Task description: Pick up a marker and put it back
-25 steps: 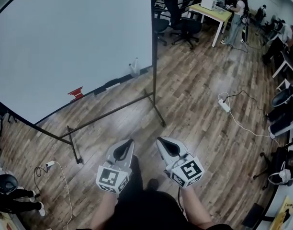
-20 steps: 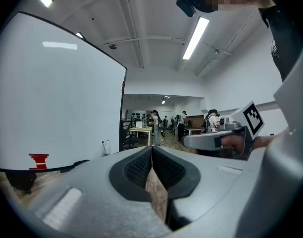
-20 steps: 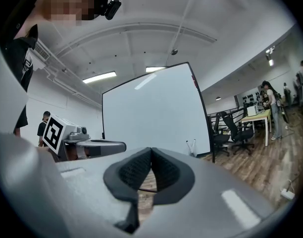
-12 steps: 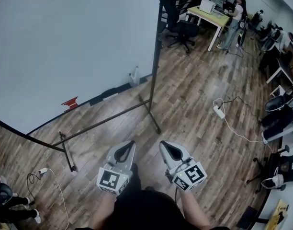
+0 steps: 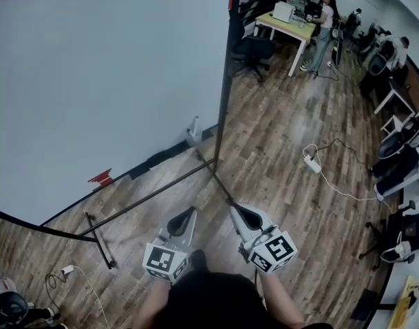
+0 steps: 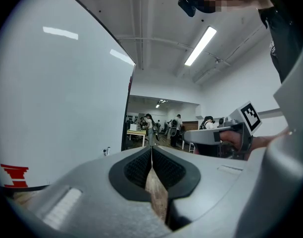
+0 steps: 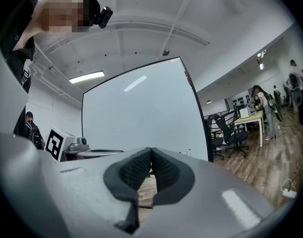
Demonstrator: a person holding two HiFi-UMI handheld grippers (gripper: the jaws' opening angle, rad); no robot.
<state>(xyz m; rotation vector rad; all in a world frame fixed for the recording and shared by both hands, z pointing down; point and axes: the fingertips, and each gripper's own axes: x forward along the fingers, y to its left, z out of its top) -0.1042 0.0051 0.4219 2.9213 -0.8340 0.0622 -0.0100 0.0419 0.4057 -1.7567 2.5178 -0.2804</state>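
A large whiteboard [image 5: 107, 81] on a black stand fills the left of the head view. Along its bottom ledge lie a red object [image 5: 100, 178], dark items [image 5: 155, 162] too small to tell, and a small white bottle [image 5: 194, 130]. No marker can be made out. My left gripper [image 5: 188, 214] and right gripper [image 5: 235, 208] are held side by side over the wood floor, short of the board's right post. Both are shut with nothing between the pads. The left gripper view shows the red object [image 6: 14, 175] and the bottle [image 6: 106, 151] ahead.
The stand's crossbar and feet [image 5: 100, 242] run across the floor ahead. A power strip with a cable [image 5: 309, 163] lies to the right. Office chairs [image 5: 254, 50], a yellow table [image 5: 285, 22] and people [image 5: 322, 26] are farther back. A plug and cord [image 5: 66, 271] lie at bottom left.
The whiteboard and its stand have come closer and fill more of the head view. Both grippers stay shut and side by side.
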